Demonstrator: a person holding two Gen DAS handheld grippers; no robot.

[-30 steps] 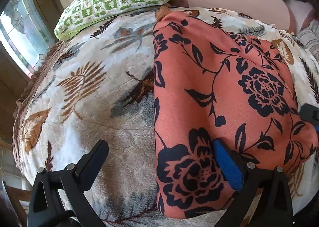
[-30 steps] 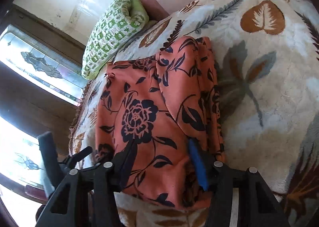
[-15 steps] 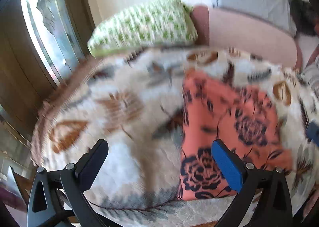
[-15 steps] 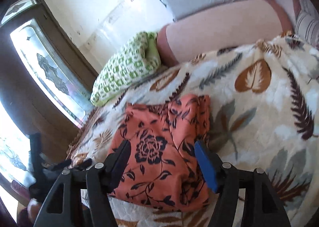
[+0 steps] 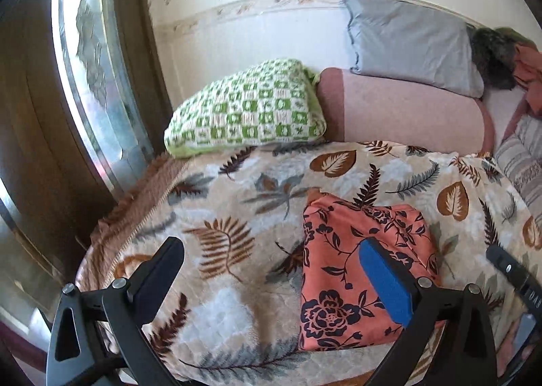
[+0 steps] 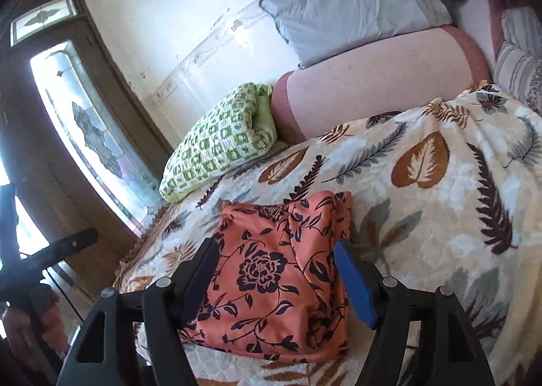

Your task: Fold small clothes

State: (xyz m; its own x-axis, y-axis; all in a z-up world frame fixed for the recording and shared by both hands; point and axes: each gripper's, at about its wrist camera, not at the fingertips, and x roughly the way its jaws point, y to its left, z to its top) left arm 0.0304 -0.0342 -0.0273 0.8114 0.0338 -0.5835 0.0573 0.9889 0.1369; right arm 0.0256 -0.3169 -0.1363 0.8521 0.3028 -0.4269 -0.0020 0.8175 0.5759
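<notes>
An orange garment with a dark floral print (image 5: 342, 271) lies folded into a rough rectangle on the leaf-patterned blanket (image 5: 237, 216); it also shows in the right wrist view (image 6: 274, 271). My left gripper (image 5: 274, 271) is open and empty, raised above the blanket, with its right finger over the garment's near part. My right gripper (image 6: 277, 271) is open and empty, raised above the garment's near edge. The right gripper's tip shows at the right edge of the left wrist view (image 5: 508, 267).
A green checked pillow (image 5: 247, 111) and a pink bolster (image 5: 406, 111) lie at the head of the bed, with a grey pillow (image 5: 410, 44) behind. A wooden door with patterned glass (image 6: 88, 135) stands left. A striped cushion (image 6: 518, 64) lies far right.
Both grippers have let go of the garment and pulled back and up from it. The folded garment stays lying on the blanket.
</notes>
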